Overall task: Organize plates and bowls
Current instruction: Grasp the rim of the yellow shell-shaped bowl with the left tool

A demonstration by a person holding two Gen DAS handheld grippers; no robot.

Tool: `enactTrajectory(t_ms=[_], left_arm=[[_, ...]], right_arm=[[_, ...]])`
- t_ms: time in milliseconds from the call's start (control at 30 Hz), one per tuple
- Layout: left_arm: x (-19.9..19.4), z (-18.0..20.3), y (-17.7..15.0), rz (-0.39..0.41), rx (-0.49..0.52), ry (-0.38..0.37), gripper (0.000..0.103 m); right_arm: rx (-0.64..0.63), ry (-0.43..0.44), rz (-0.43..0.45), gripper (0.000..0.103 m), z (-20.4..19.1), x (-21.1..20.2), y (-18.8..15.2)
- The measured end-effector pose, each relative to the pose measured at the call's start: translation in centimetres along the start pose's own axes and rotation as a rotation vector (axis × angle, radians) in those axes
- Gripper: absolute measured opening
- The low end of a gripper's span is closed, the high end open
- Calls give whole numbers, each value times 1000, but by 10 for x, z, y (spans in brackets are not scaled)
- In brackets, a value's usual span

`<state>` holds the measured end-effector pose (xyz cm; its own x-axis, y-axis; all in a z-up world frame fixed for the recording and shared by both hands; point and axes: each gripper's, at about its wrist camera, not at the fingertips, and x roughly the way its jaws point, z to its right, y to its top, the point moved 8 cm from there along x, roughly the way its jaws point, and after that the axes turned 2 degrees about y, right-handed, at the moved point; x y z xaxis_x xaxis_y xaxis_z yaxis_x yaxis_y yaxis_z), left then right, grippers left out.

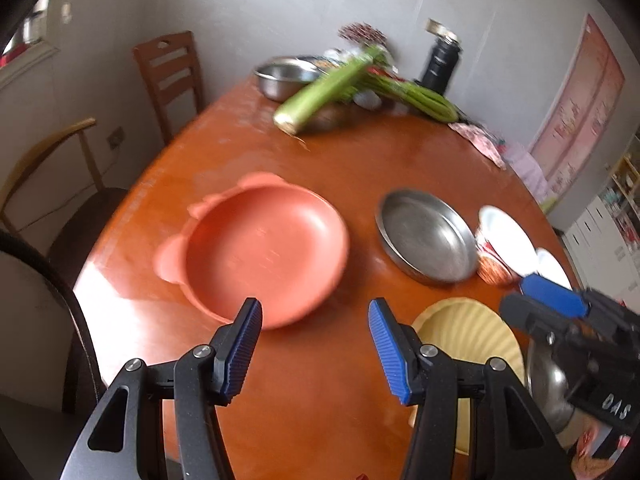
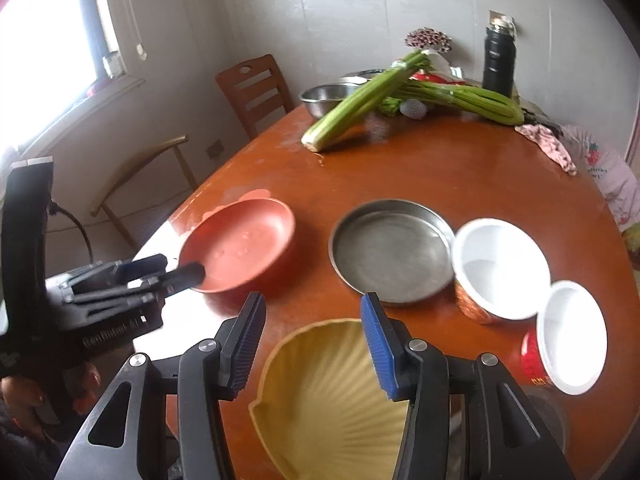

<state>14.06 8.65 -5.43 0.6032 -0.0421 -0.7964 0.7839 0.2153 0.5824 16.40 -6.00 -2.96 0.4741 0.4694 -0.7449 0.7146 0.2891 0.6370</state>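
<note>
A salmon-pink plate with small ears (image 1: pixel 264 252) lies on the round wooden table (image 1: pixel 320 380); it also shows in the right wrist view (image 2: pixel 240 248). My left gripper (image 1: pixel 314 350) is open and empty, just short of the plate's near rim. A steel plate (image 1: pixel 428 236) (image 2: pixel 392 250) lies to its right. Two white-lined bowls (image 2: pixel 500 268) (image 2: pixel 570 336) lie tipped beside it. A yellow shell-shaped plate (image 2: pixel 332 396) (image 1: pixel 468 336) lies at the near edge. My right gripper (image 2: pixel 312 346) is open and empty above it.
Celery stalks (image 2: pixel 360 104), a steel bowl (image 2: pixel 328 98), a black flask (image 2: pixel 498 58) and a cloth (image 2: pixel 548 144) sit at the table's far side. Wooden chairs (image 1: pixel 172 76) (image 1: pixel 56 168) stand to the left by the wall.
</note>
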Motion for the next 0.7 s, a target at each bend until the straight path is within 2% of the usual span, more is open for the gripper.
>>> enactTrajectory(t_ms=[200, 433, 700], left_arm=[[18, 35, -18, -65, 51, -5, 55], [37, 53, -30, -117, 80, 6, 55], [55, 66, -42, -177, 97, 7, 55]], right_arm=[[0, -17, -35, 51, 29, -4, -15], [-21, -40, -109, 51, 55, 6, -34], [-36, -45, -201, 51, 68, 28, -49]])
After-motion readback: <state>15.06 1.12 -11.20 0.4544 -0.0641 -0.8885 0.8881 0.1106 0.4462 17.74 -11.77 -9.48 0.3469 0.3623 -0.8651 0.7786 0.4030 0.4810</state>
